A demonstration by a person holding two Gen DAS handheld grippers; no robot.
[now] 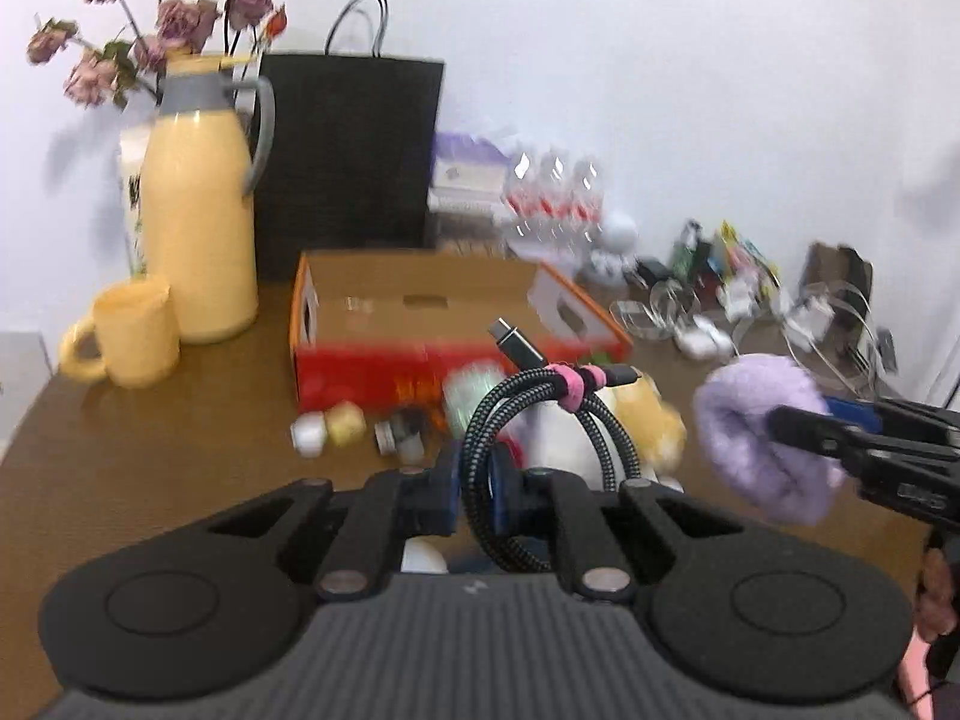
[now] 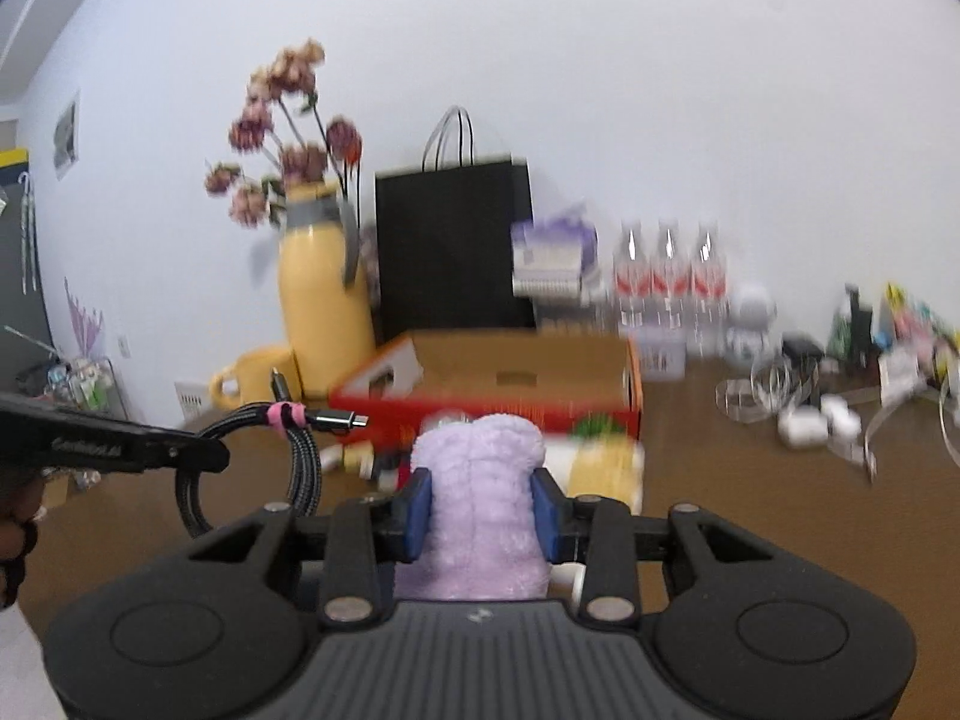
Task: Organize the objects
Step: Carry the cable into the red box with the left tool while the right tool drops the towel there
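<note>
Wrist views — shared box [image 1: 420, 294] ahead

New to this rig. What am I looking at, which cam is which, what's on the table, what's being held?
There is no robot arm: a person holds a two-finger gripper in each hand, each carrying a fisheye camera that looks forward along its jaws. The black body at the bottom of each picture is that gripper itself.

Left wrist view: the left gripper is shut on a coiled braided cable bound with a pink strap.

Right wrist view: the right gripper is shut on a fluffy purple item.

On the brown table sit an open cardboard box, a yellow jug holding dried flowers, a yellow mug, a black paper bag, water bottles and small blurred clutter.
</note>
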